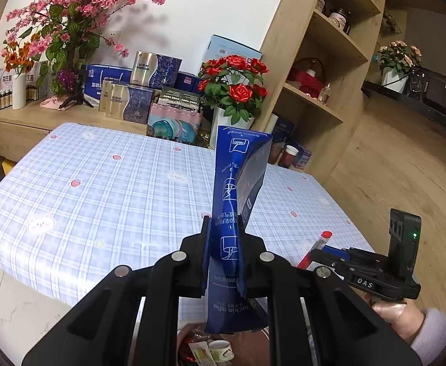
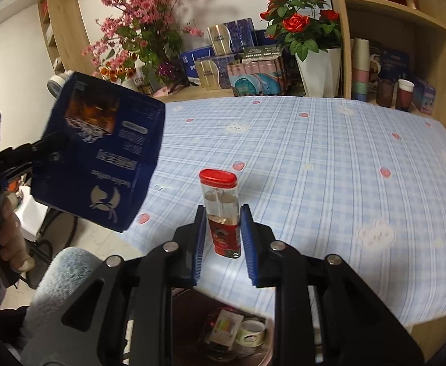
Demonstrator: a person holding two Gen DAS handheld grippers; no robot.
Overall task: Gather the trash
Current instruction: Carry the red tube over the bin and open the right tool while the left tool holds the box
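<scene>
- Left gripper (image 1: 224, 238): black two-finger claw with blue pads, jaws nearly closed and clamped on a flattened dark blue cardboard coffee carton (image 1: 238, 189). The carton stands up between the pads and extends below them as well.
- In the right wrist view, the same dark blue carton (image 2: 101, 155) appears at the left, tilted, held above the table edge by the left gripper (image 2: 44, 145); a hand (image 2: 6, 228) grips the handle.
- Right gripper (image 2: 223, 231): black claw with blue ribbed pads, jaws narrowly apart and pressed against the sides of a small clear plastic container with a red lid and red label (image 2: 223, 210). The container is upright between the pads, in front of the table surface.
- In the left wrist view, the right gripper (image 1: 317, 251) appears at the lower right with the red-lidded container (image 1: 317, 245) at its tip; a hand (image 1: 396, 314) in a pale sleeve (image 1: 433, 332) holds it.
- Table: covered by a blue-and-white checked cloth with pink strawberry prints (image 2: 329, 158).
- Below the near table edge: a dark bin (image 2: 253, 357) containing a small white cup (image 2: 251, 331) and a wrapper (image 2: 226, 326).
- Behind the table: a white pot of red roses (image 2: 299, 24) and stacked boxes (image 2: 232, 58) on a wooden ledge.
</scene>
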